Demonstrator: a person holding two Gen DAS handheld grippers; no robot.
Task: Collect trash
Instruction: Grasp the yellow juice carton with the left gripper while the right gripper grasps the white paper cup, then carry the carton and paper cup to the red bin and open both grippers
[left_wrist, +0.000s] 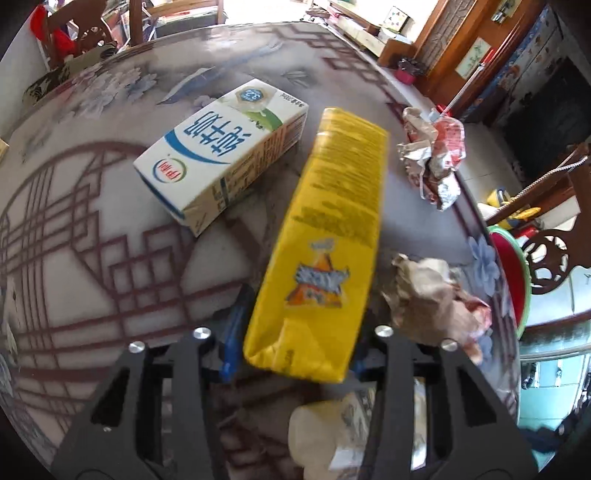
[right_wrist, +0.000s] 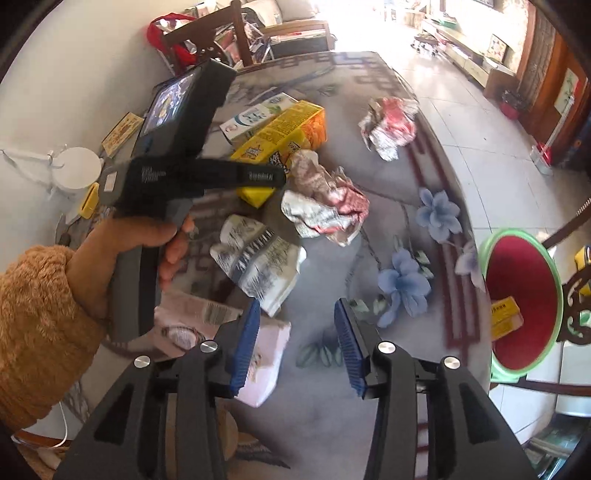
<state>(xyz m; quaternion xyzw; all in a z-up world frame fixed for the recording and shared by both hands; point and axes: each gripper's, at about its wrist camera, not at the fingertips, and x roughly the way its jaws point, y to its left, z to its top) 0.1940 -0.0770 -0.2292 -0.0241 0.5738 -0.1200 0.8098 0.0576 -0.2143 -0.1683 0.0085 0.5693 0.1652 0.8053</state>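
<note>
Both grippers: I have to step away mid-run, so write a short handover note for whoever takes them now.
Left gripper: shut on the yellow carton, lifted over the table.
Right gripper: open, empty, above the table.
Bin: beside the table's right edge, one yellow box already inside.
Left on the table: milk carton, two crumpled wrappers, a flattened pouch and a pink packet.

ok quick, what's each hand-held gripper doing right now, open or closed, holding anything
Left hand-held gripper: closed on the yellow carton.
Right hand-held gripper: open, holding nothing, above the table.
</note>
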